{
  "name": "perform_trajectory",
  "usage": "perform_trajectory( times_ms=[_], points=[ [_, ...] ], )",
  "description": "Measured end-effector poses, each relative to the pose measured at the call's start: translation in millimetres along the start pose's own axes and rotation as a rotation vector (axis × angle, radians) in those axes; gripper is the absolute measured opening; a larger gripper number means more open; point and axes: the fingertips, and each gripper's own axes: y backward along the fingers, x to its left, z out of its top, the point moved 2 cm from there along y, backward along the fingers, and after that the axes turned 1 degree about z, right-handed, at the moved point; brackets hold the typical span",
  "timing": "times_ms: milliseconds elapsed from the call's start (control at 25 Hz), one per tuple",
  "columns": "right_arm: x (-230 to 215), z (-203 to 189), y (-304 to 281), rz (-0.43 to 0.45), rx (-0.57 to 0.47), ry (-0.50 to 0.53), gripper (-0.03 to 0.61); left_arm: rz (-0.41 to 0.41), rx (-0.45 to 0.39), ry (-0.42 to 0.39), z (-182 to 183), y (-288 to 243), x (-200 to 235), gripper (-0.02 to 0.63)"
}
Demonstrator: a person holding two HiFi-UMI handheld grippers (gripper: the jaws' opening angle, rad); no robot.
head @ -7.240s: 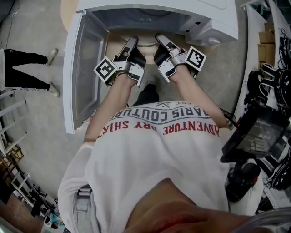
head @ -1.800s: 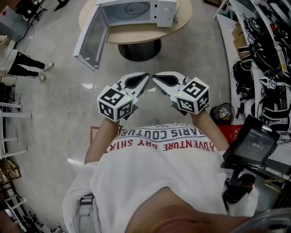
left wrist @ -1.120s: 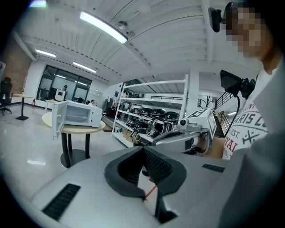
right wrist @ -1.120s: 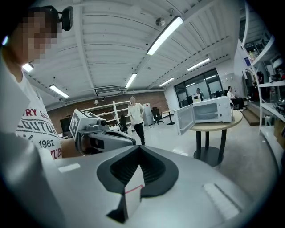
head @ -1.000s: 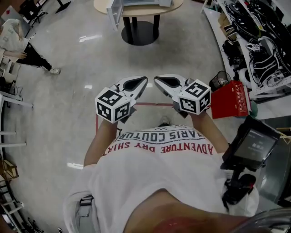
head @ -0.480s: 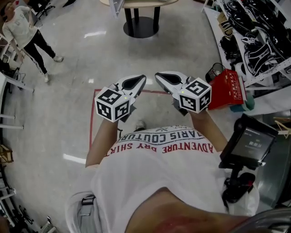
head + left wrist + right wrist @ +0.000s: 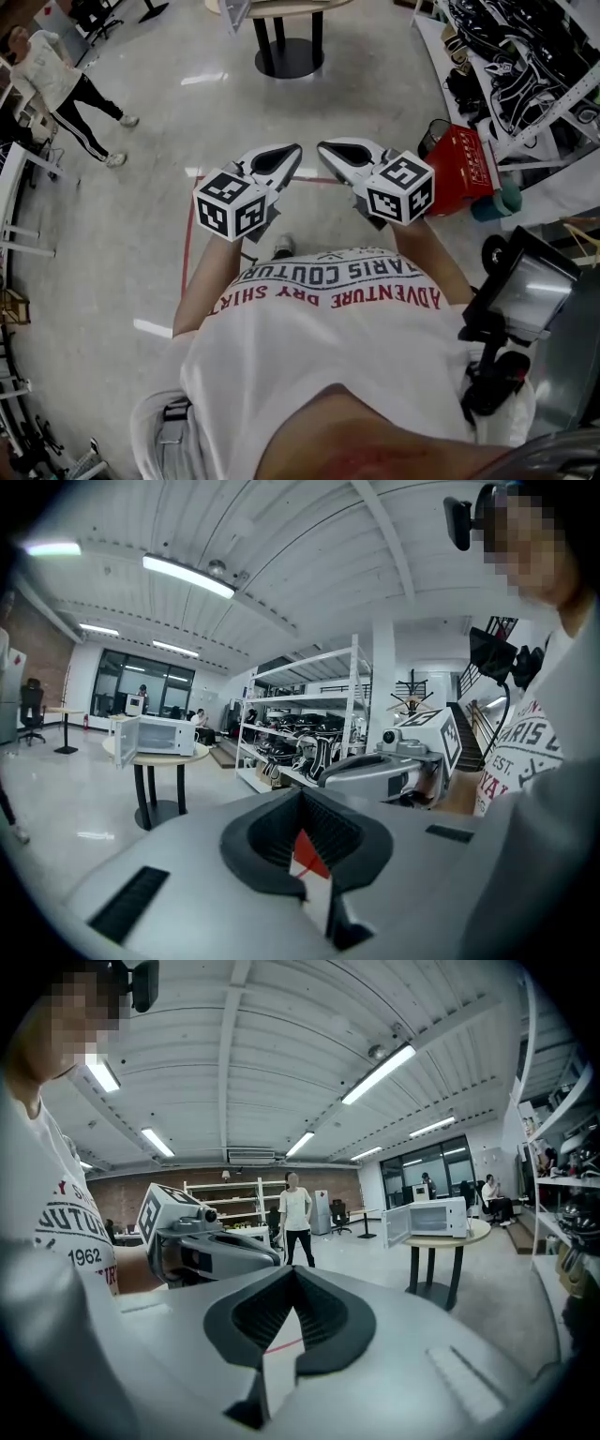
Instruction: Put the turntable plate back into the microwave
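One bystander (image 7: pixel 56 89) far left. Two grippers, both empty: left gripper (image 7: pixel 294 150) pinched closed, right gripper (image 7: pixel 323 147) closed too. One microwave (image 7: pixel 169 735), door open, on the one round table (image 7: pixel 291 58), farther off than before. Turntable plate: can't make it out.

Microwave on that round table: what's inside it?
The microwave stands with its door swung open, showing a pale cavity. Whether a plate lies inside is too small to tell.

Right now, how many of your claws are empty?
2. The left claw and the right claw are both shut on nothing. They are held side by side in front of the person's chest, far from the microwave on the round table.
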Motion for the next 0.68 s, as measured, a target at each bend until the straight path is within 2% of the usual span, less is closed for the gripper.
perform_trajectory(
  times_ms=[120,240,440,680],
  points=[
    [-20,22,2,0.010,-0.017,-0.009,0.002,0.009,0.001,-0.017,27,-17,5,0.000],
    [-26,25,8,0.020,-0.028,-0.001,0.002,0.022,0.007,-0.029,30,-24,2,0.000],
    [42,-8,38,0.008,-0.041,0.023,0.002,0.016,-0.008,-0.053,-10,26,-53,0.000],
    [51,-40,43,0.026,-0.035,0.022,0.002,0.041,0.000,-0.037,-42,29,-61,0.000]
  ],
)
